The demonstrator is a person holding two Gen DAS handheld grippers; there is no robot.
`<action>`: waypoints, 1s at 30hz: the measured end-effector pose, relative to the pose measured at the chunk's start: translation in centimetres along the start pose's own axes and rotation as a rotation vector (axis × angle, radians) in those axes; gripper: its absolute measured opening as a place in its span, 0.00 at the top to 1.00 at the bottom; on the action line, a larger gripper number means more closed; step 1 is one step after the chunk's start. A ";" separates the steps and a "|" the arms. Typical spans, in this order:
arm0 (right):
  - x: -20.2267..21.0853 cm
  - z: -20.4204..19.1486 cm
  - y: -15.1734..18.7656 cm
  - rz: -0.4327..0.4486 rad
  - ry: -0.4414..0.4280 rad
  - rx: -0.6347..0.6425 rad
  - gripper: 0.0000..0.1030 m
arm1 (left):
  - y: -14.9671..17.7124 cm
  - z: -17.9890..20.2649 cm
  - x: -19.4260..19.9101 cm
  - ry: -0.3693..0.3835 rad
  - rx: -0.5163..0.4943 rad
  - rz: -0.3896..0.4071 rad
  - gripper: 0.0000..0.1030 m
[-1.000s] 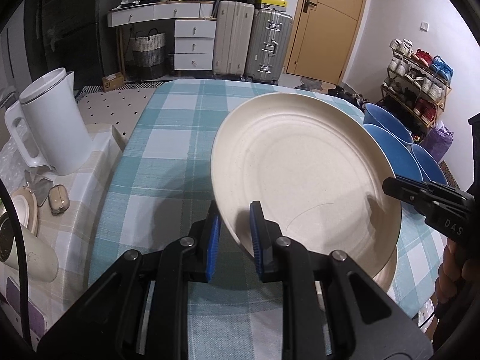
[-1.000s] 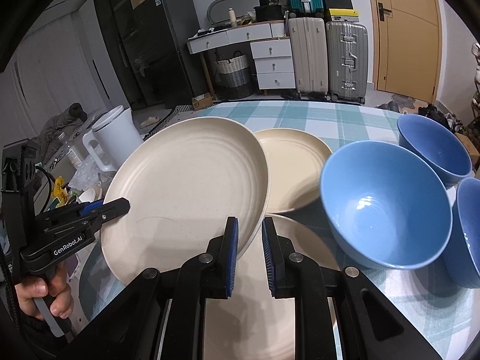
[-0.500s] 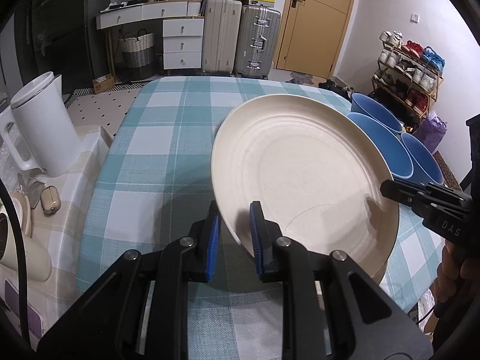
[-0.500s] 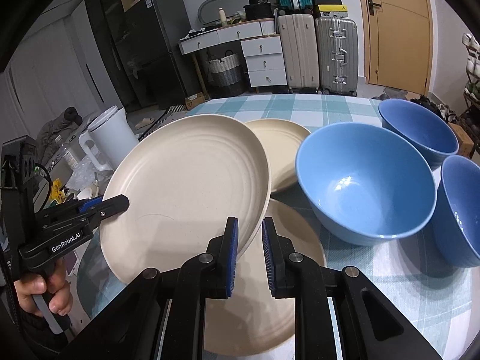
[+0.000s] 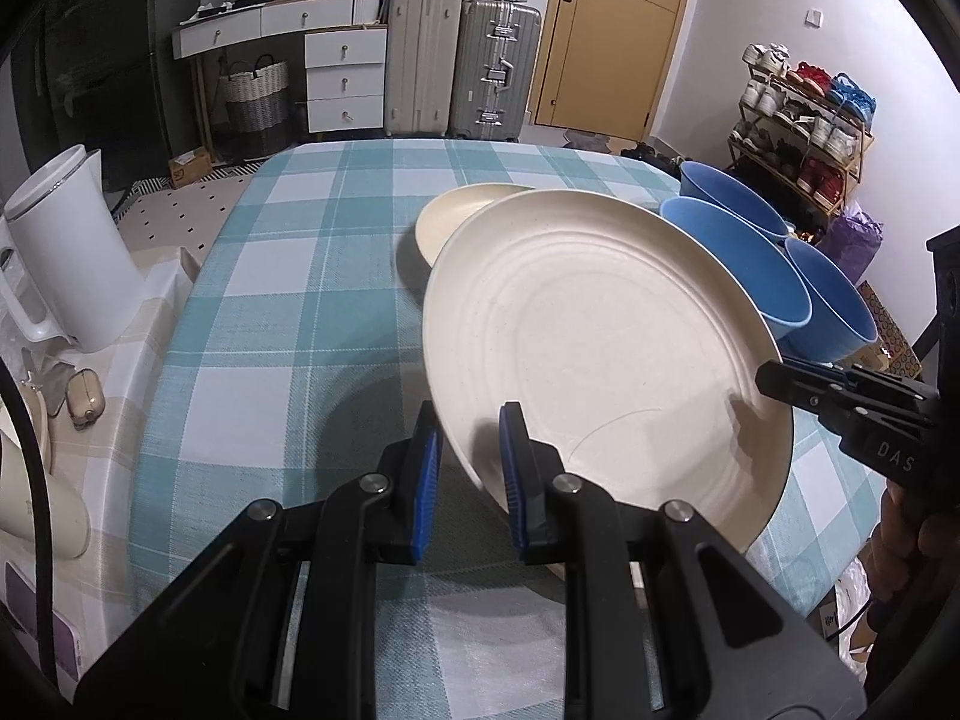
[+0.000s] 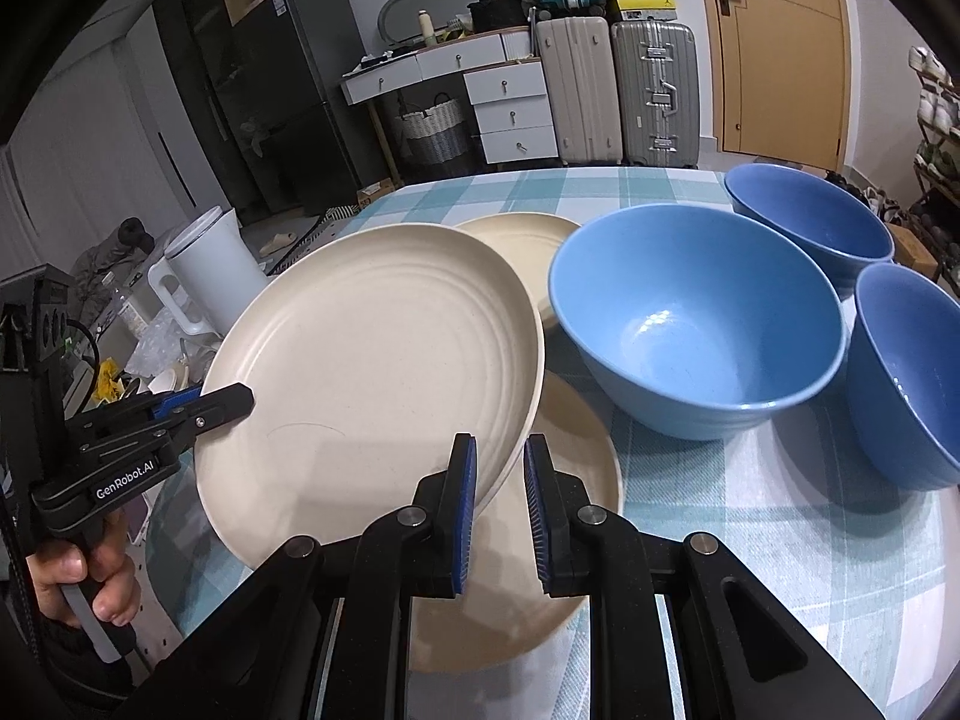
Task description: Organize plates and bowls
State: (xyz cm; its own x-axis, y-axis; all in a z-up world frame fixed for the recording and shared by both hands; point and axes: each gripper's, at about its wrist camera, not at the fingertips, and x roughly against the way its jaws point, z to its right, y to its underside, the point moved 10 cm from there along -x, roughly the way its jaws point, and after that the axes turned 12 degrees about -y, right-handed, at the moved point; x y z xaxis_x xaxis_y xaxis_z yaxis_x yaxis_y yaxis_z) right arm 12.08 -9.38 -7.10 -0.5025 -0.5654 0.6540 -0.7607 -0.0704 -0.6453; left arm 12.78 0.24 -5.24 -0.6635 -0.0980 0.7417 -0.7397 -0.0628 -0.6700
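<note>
The left wrist view looks from the table's (image 5: pixel 288 276) near left edge, tilted down and facing the far wall, close over the plate (image 5: pixel 600 348). The right wrist view looks from the near right, tilted down alike, as close. Both share that plate (image 6: pixel 384 360), the bowls (image 6: pixel 696 324), the far plate (image 5: pixel 456 216), suitcases (image 6: pixel 654 90) and door (image 5: pixel 606 30).

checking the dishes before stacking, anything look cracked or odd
Yes: the raised cream plate, pinched at opposite rims by the left claw and right claw, shows a thin curved line on its face. It could be a hairline crack or just a scratch.
</note>
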 end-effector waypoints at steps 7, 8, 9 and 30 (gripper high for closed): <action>0.2 0.6 0.8 -0.004 0.017 -0.012 0.84 | 0.7 0.9 -0.2 0.010 -0.018 -0.009 0.84; 0.3 0.7 0.9 -0.004 0.019 -0.014 0.84 | 0.8 1.0 -0.3 0.013 -0.019 -0.011 0.84; 0.3 0.8 1.0 -0.004 0.022 -0.015 0.84 | 0.9 1.1 -0.4 0.013 -0.021 -0.012 0.84; -0.4 1.7 3.0 -0.028 0.072 -0.035 0.84 | 2.7 2.3 -2.6 0.019 -0.058 -0.043 0.84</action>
State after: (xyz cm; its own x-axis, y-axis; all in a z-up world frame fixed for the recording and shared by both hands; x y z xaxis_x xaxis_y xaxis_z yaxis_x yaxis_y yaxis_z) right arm 10.70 -10.77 -10.04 -0.5079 -0.5028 0.6995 -0.7882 -0.0564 -0.6128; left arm 12.81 -1.93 -9.05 -0.6328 -0.0777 0.7704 -0.7723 -0.0087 -0.6352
